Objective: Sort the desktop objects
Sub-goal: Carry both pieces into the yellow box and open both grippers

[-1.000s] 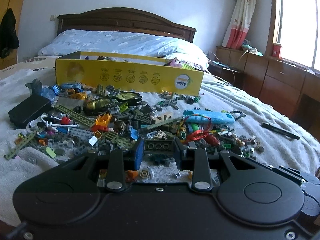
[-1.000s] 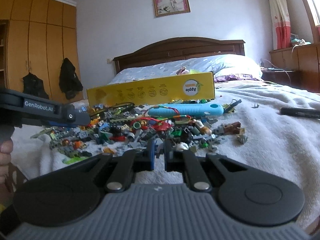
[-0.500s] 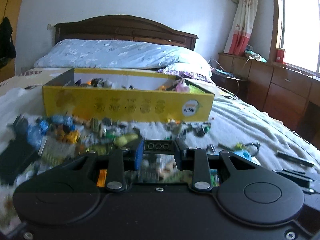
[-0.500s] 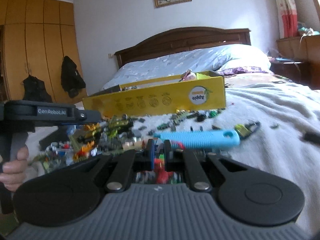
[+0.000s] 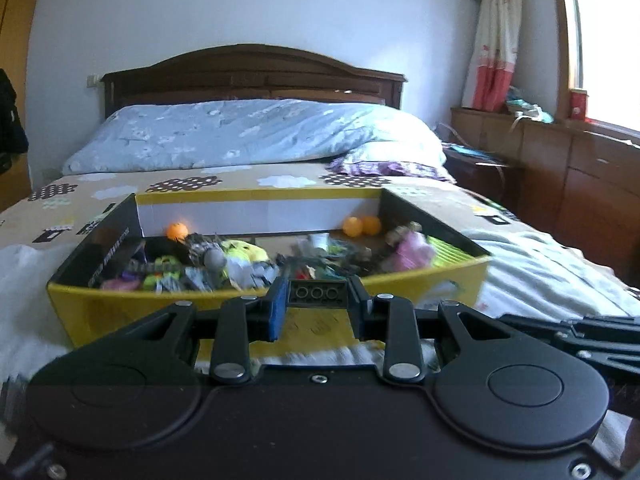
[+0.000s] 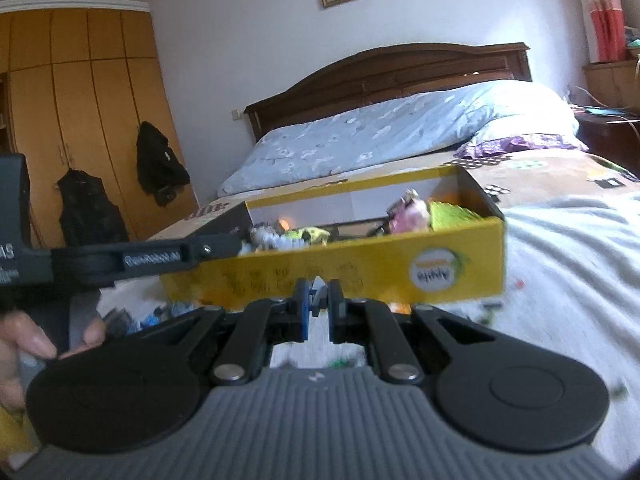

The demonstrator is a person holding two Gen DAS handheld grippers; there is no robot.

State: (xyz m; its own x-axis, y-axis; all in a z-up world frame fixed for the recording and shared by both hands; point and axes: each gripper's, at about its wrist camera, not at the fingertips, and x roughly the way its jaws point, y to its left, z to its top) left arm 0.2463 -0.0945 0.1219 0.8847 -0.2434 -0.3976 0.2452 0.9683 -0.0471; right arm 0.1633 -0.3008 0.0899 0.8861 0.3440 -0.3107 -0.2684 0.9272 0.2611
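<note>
- We are in the carrying step of the sort: both tongs are loaded and held up at the near wall of the yellow box (image 5: 100, 312), which sits on the bed (image 5: 280, 178) with its open top facing up.
- Our left tongs (image 5: 318, 300) are clamped on a dark grey brick (image 5: 318, 293), its row of round holes facing the camera; the brick sits level between the two pads, just at the near rim of the box.
- Our right tongs (image 6: 319, 300) are closed nearly together on a small pale piece (image 6: 318, 285); it is too small and blurred to say what it is.
- In the right wrist view the left tongs' body reaches in from the left and overlaps the box's near left corner, with the person's hand (image 6: 24, 344) wrapped round its grip at the left edge.
- Both tongs point gently downward and toward the far headboard (image 5: 248, 76), the left one roughly over the middle of the near wall, the right one a little nearer and lower.
- The box already holds a heap of small toys, a pink figure (image 5: 412, 252) at the right and orange balls (image 5: 362, 225) against the far wall.
- We judge the next move calls for carrying each piece past the near rim, over the heap, and only then parting the pads; letting go early would drop it onto the white blanket (image 6: 568, 280) outside.
</note>
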